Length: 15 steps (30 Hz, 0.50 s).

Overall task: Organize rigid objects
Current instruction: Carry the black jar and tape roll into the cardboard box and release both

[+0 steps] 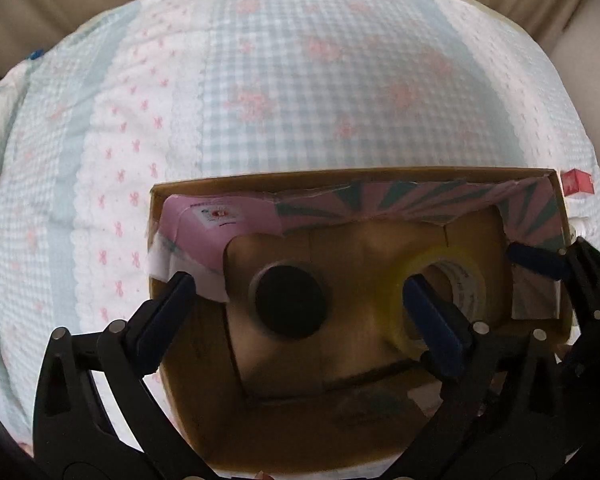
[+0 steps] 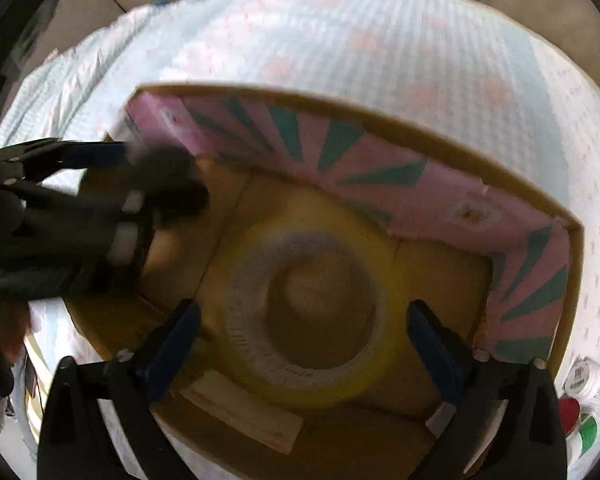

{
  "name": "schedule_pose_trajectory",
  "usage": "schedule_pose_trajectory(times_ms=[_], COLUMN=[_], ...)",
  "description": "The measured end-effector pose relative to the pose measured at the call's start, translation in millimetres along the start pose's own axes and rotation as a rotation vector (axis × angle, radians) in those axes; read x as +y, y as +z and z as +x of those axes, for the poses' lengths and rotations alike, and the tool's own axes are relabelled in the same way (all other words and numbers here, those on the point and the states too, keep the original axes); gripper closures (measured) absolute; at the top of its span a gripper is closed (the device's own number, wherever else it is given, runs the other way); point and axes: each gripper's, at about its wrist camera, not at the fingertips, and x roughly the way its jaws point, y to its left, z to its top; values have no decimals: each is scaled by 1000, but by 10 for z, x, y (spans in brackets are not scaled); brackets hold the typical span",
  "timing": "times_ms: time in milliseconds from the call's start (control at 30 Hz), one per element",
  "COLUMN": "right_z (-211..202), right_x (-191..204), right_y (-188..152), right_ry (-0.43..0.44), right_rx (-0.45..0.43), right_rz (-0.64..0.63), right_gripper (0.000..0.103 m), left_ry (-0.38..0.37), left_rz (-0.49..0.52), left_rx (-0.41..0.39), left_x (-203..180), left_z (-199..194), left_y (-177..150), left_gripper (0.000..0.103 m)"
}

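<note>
An open cardboard box (image 1: pixel 380 174) with pink and green lining lies on a checked cloth. Inside it lie a black round object (image 1: pixel 290 306) at the left and a yellow tape roll (image 1: pixel 458 276) at the right. My left gripper (image 1: pixel 302 294) is open above the box, its fingers either side of the black object. In the right wrist view the tape roll (image 2: pixel 312 300) lies flat on the box (image 2: pixel 420 130) floor between my right gripper's (image 2: pixel 304 320) open fingers. The left gripper (image 2: pixel 112 200) shows there at the left, blurred.
The checked cloth (image 1: pixel 260 80) covers a round table with beige upholstery behind. A red block (image 1: pixel 578 183) lies right of the box. A white bottle (image 2: pixel 586 378) and a red and green item (image 2: pixel 580 424) sit at the lower right. A pink card (image 2: pixel 244 412) lies in the box front.
</note>
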Motion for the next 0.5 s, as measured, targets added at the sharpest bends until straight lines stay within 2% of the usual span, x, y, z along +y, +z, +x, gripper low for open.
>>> schedule_pose_trajectory(times_ms=[67,233,500], right_z=[-74,-91,-524], right_x=[32,65,116], right_y=[-3,-89,-142], right_ry=[-29,-42,-50], right_rx=[-38,12,-43], right_rz=[-39,-75,-53], right_gripper=[0,0,0], left_ry=[1,-4,15], left_rz=[1,-32,-72], left_rx=[-4,-20,-85], left_x=[3,39,185], left_z=[3,-84,-589], left_y=[3,-34,-146], left_gripper=[0,0,0])
